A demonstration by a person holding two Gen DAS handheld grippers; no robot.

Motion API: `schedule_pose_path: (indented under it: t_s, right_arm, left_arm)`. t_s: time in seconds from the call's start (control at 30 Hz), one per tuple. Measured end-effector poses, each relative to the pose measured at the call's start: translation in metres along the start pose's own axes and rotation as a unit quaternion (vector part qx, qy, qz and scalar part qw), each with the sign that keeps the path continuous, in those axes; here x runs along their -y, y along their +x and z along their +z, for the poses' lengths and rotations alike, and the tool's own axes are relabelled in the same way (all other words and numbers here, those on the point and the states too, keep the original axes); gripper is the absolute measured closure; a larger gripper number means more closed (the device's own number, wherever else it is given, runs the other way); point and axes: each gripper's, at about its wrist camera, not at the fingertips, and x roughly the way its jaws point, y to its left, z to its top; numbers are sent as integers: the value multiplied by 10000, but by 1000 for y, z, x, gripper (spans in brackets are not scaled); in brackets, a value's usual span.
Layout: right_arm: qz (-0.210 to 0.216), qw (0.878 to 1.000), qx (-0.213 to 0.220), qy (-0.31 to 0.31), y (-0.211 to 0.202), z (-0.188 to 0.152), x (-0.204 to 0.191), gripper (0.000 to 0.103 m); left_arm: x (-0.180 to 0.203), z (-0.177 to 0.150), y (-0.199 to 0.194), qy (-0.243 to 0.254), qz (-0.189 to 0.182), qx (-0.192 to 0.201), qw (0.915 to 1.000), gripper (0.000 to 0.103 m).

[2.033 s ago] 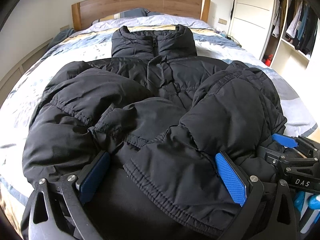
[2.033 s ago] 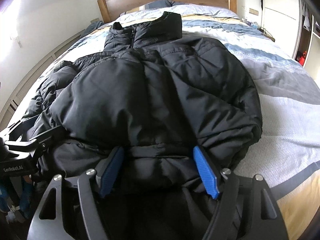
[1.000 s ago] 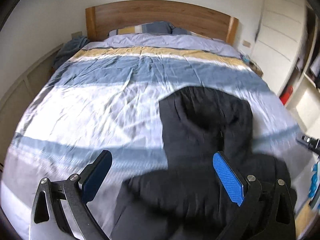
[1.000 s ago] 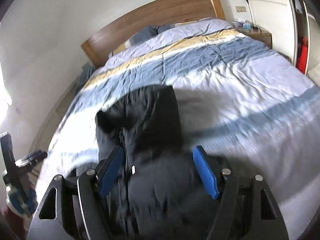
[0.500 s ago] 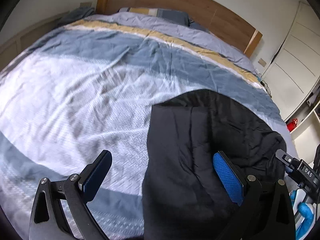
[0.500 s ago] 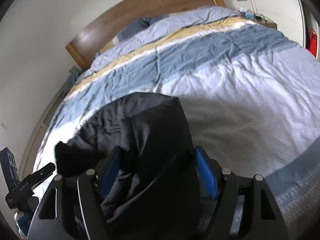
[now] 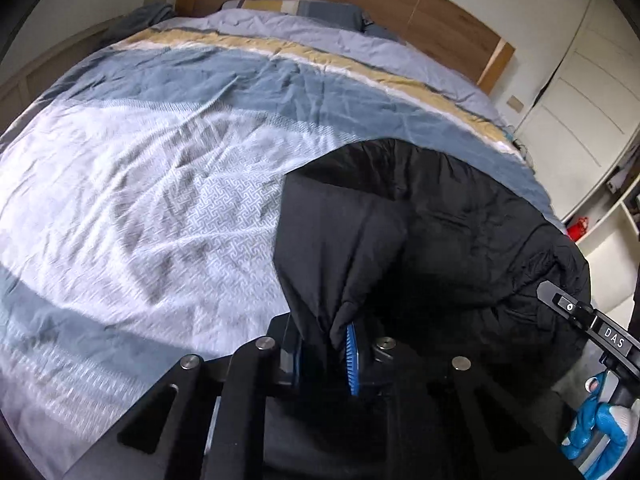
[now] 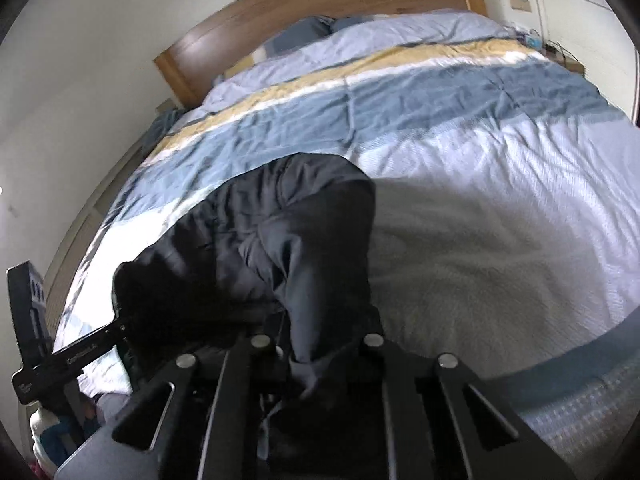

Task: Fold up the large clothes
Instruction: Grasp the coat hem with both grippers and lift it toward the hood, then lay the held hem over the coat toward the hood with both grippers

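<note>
A black puffer jacket (image 7: 440, 240) hangs bunched between my two grippers above the near part of the bed. My left gripper (image 7: 324, 354) is shut on a fold of the jacket; its blue pads (image 7: 352, 356) pinch the fabric. My right gripper (image 8: 320, 356) is shut on another edge of the jacket (image 8: 280, 248); its pads are hidden by the cloth. The right gripper shows at the right edge of the left wrist view (image 7: 592, 324). The left gripper shows at the left edge of the right wrist view (image 8: 80, 352).
The bed (image 7: 140, 184) has a blue, white and yellow striped cover, with pillows (image 7: 320, 10) and a wooden headboard (image 7: 400, 4) at the far end. White wardrobe doors (image 7: 572, 116) stand to the right. A wall (image 8: 60, 80) is on the left.
Two seconds ago the jacket lay spread on the bed and both grippers were open. Both have since shut on it and lifted it, so the bedcover shows beneath.
</note>
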Motion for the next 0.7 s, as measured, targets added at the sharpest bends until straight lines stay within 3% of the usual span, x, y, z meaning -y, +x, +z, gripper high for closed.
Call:
schedule_pose_path:
  t_s: [0.2,0.4,0.57,0.7]
  right_arm:
    - [560,9977,199,-324,-95,-37,-28,90]
    - [1117,9912,566,-423,-180,-101,-29,90]
    - [1492,9858,722,-258,-224,-164,-13,90]
    - [1594,9848,680,-141,-231,-210,0,90]
  left_arm:
    - [-1,-36,-88,-39,-139,147,9998,89]
    - [-10,-101,-168,-61,-440,322,9985,89]
    - [-16,-162,-204,91,-585,351,9976,89]
    - [-28,-207,-205,20,-718,235,9971,89]
